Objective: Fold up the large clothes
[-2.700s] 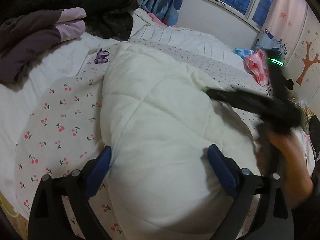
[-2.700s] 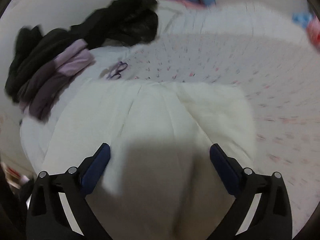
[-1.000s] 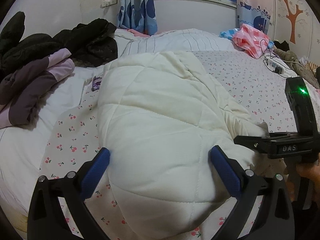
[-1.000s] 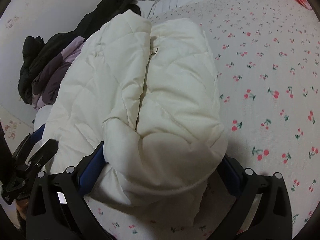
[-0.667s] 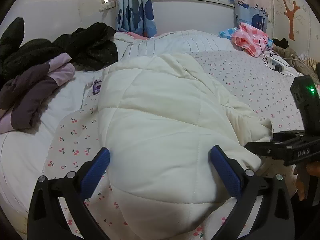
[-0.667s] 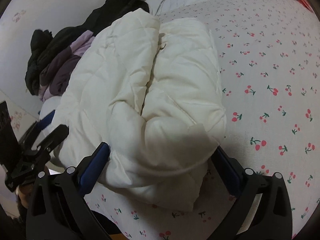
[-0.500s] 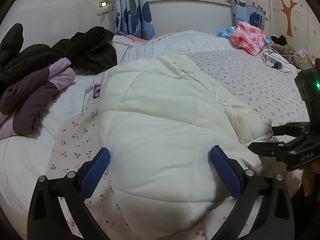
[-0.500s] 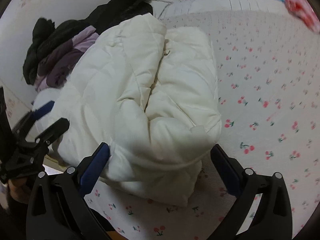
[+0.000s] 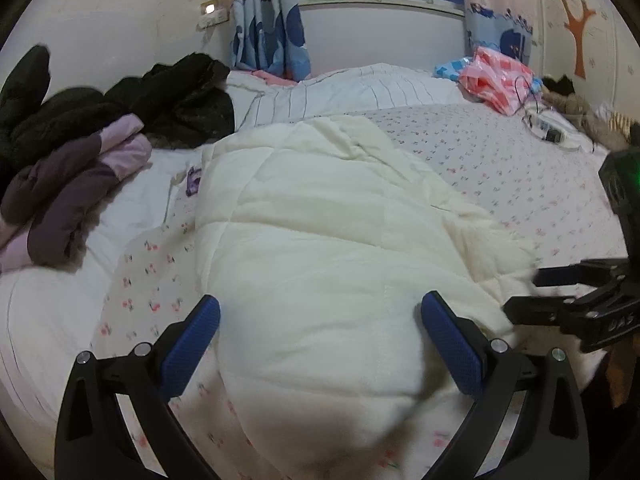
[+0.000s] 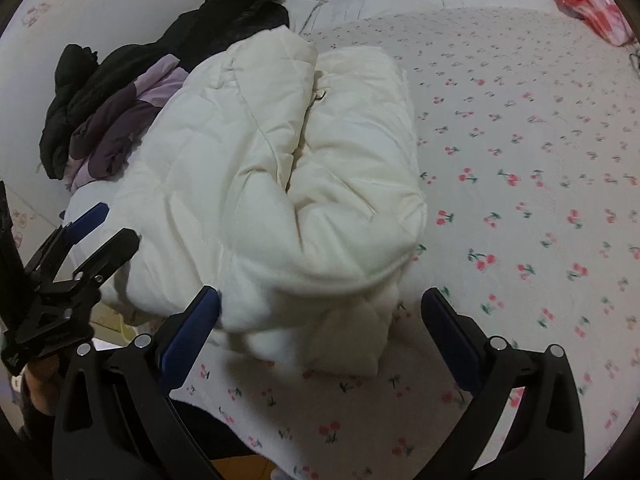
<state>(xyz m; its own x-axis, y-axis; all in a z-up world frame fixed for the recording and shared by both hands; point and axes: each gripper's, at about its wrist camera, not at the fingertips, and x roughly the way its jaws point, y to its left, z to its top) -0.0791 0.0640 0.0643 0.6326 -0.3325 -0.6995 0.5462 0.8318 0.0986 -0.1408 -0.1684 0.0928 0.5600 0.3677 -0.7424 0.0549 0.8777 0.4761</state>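
A cream quilted padded coat [image 9: 320,248] lies folded into a thick bundle on the cherry-print bed sheet [image 10: 520,184]. My left gripper [image 9: 320,336] hovers open over the bundle's near end, its blue pads wide apart and holding nothing. My right gripper [image 10: 320,324] is open too, just in front of the bundle's [image 10: 288,168] right corner. Each gripper shows in the other view: the right one [image 9: 576,300] at the coat's right edge, the left one [image 10: 76,240] at its left edge.
A heap of black and purple clothes [image 9: 80,148] lies at the back left of the bed. A pink bag [image 9: 500,76] and a power strip with cables [image 9: 548,128] sit at the back right. A striped white duvet [image 9: 360,92] lies below the window.
Both grippers have drawn back a little from the coat, so more of the bundle and the sheet shows. The coat itself has stayed put, and both grippers stay open.
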